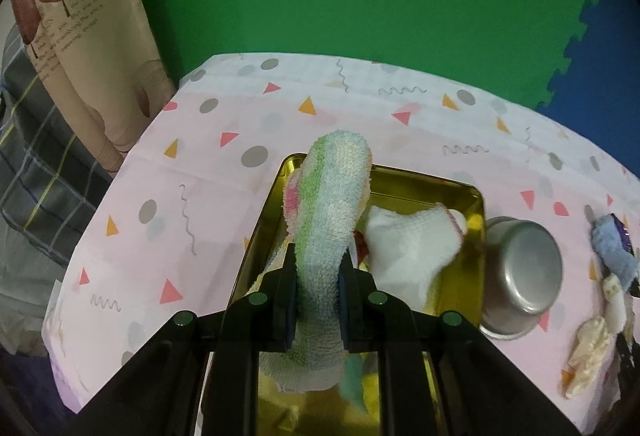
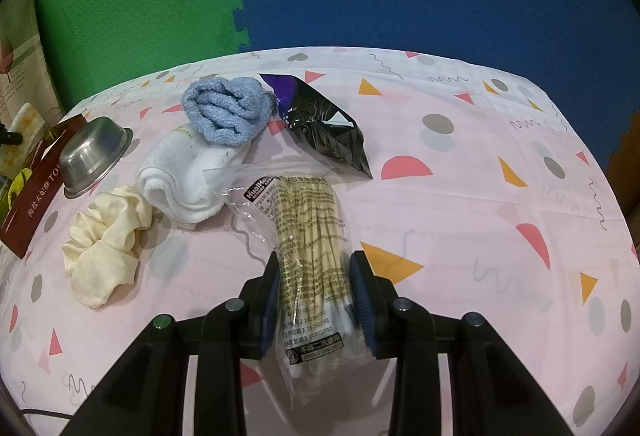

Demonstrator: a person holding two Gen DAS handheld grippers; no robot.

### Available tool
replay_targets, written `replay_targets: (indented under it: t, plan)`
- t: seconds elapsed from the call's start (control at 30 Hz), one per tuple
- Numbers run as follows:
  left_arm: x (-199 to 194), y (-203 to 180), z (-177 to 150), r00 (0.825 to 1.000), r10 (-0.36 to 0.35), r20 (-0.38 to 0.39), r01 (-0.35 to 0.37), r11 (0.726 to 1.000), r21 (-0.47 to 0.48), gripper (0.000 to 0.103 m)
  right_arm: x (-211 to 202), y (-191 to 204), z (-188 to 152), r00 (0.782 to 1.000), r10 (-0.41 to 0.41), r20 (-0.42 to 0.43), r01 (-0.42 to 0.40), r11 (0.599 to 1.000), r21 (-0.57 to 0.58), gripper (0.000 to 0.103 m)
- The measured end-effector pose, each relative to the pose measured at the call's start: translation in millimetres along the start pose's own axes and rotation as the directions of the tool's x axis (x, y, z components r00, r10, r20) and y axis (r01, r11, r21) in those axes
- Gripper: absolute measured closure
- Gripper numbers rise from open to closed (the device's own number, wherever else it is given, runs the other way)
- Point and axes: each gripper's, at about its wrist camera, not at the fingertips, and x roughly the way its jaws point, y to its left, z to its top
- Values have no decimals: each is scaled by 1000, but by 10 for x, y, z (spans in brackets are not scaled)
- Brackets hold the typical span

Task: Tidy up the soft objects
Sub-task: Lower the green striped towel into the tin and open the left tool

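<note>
My left gripper (image 1: 319, 252) is shut on a rolled pastel-striped towel (image 1: 332, 188), which hangs over the gold tin (image 1: 460, 192). A white cloth (image 1: 404, 248) lies inside the tin. In the right wrist view my right gripper (image 2: 314, 260) is shut on a clear bag of cotton swabs (image 2: 308, 220) that rests on the tablecloth. Beyond it lie a blue towel (image 2: 228, 108), a folded white towel (image 2: 188, 176) and a cream scrunchie (image 2: 104, 256).
An upturned steel bowl (image 1: 520, 272) sits against the tin's right side. A black and purple pouch (image 2: 324, 128) lies beside the blue towel. The pink patterned tablecloth (image 2: 480, 196) covers the table. Green and blue foam mats lie beyond its far edge.
</note>
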Motion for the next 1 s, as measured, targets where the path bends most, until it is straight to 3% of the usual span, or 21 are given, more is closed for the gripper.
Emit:
replay_targets:
  t: [0.57,0.67,0.77,0.9,1.0]
  plan:
    - [420,-3,-51,999,25,-27,-24,999,29,83,4,-2,4,1000,-9,-2,9,1000,-9,68]
    - [395,38,-49,999,-23,-26,24,1000,10,81,5,1,3,1000,-9,-2,9,1000,-12,68]
    - [348,99,-51,998,-60,-19,59,998,-13,62,3,-1,-3,1000,-13,-2,13,1000,-15,68]
    - [217,157,-56,998,-69,11,69,997,-18,52,4,6,-3,1000,-18,-3,18,1000,-18,68]
    - [96,204,-71,997,-74,33,74,997,-22,51,3,4,-3,1000,-19,-3,19,1000,-19,68]
